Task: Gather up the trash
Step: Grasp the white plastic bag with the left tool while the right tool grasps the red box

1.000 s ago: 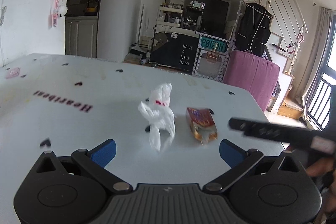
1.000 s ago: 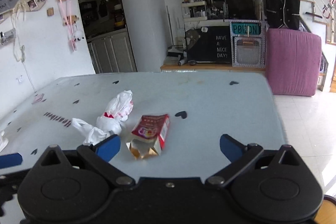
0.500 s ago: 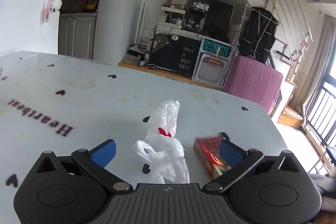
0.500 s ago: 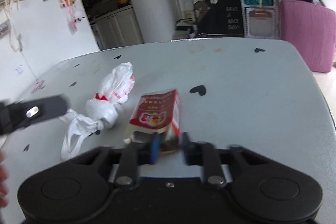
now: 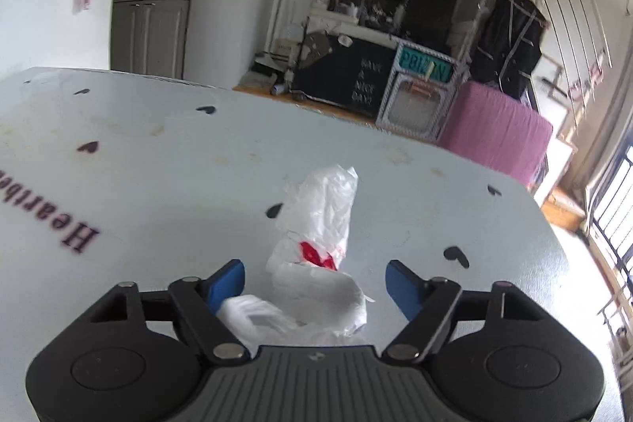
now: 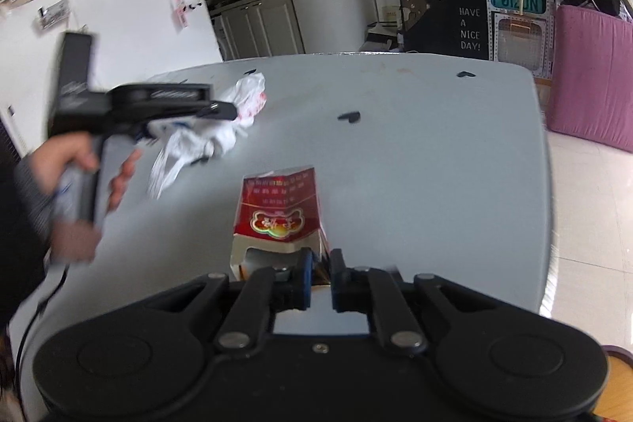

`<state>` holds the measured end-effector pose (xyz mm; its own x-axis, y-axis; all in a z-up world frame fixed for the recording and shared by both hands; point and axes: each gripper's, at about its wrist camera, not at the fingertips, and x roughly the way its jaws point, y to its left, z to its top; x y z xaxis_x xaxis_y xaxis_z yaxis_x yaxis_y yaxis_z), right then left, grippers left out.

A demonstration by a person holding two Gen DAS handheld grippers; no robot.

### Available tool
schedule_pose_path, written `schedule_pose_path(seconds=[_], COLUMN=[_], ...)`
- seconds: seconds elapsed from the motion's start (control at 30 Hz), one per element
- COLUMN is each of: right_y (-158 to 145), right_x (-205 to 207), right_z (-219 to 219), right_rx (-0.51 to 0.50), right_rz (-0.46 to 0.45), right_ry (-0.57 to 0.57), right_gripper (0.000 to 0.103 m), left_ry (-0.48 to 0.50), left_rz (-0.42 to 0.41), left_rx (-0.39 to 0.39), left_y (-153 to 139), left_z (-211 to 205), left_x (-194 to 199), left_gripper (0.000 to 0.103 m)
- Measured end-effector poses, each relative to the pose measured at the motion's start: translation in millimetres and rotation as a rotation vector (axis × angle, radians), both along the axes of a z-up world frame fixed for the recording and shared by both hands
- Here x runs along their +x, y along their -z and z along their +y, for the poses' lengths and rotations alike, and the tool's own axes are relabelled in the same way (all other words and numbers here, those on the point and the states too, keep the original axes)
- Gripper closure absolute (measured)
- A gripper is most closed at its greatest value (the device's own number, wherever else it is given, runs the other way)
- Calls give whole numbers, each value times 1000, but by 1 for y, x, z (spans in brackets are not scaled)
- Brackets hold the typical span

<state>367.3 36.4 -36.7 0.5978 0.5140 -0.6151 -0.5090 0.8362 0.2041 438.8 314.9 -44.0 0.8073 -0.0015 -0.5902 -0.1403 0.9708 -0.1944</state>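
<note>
Left gripper [image 5: 315, 275]: blue-padded jaws closing around the crumpled white plastic bag with red print [image 5: 320, 252]; the bag sits between them, its near folds reaching back under the gripper body. Left pad looks to be at the bag's edge; right pad is clear of it, so no grasp yet. Seen from the right wrist, this gripper [image 6: 221, 111] hangs over the bag [image 6: 237, 109], which lies on the desk, with the person's left hand [image 6: 75, 161] wrapped on the handle; blurred.

Right gripper [image 6: 320, 273]: jaws clenched, nearly together, pinching the near open end of the red-and-gold paper carton [image 6: 281, 212]. The carton extends away from the jaws toward the desk's middle; whether it is lifted or resting cannot be told.

Pale grey-blue desk [image 6: 435, 161] with small dark heart marks and "Heartbeat" lettering [image 5: 67, 228]; bag lies left of the carton, near but apart.

Count: one plastic bag, one carton, two grippers, one hand visible. Background: one pink padded block [image 6: 593, 74] on the floor, one black "HAVE A NICE DAY!" board [image 6: 469, 28].
</note>
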Motion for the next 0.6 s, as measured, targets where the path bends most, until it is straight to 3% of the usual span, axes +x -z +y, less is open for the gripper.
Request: schedule_pose_path(seconds=[0.1, 0.13, 0.23, 0.3, 0.37, 0.43, 0.47, 0.6], right_y=[-1, -2, -3, -4, -6, -7, -7, -2], right_x=[-19, -25, -39, -49, -55, -61, -64, -68], right_z=[-16, -20, -32, -39, -44, -44, -42, -19], right_rx=[-19, -15, -7, 10, 28, 48, 54, -16], right_rz=[-8, -6, -7, -19, -31, -43, -51, -120], right_ry=[-20, -27, -32, -27, -30, -39, -42, -77], right_gripper=[94, 94, 91, 78, 53, 48, 40, 24], left_ry=[3, -6, 4, 30, 49, 67, 75, 132], left_rz=[9, 13, 7, 6, 10, 12, 13, 34], left_rx=[53, 63, 95, 117, 114, 101, 99, 108], left_y=[1, 2, 1, 0, 0, 0, 0, -2], left_z=[-5, -6, -10, -16, -19, -23, -25, -37], left_x=[6, 7, 3, -5, -16, -27, -33, -57], left_gripper=[37, 51, 55, 56, 57, 57, 57, 58])
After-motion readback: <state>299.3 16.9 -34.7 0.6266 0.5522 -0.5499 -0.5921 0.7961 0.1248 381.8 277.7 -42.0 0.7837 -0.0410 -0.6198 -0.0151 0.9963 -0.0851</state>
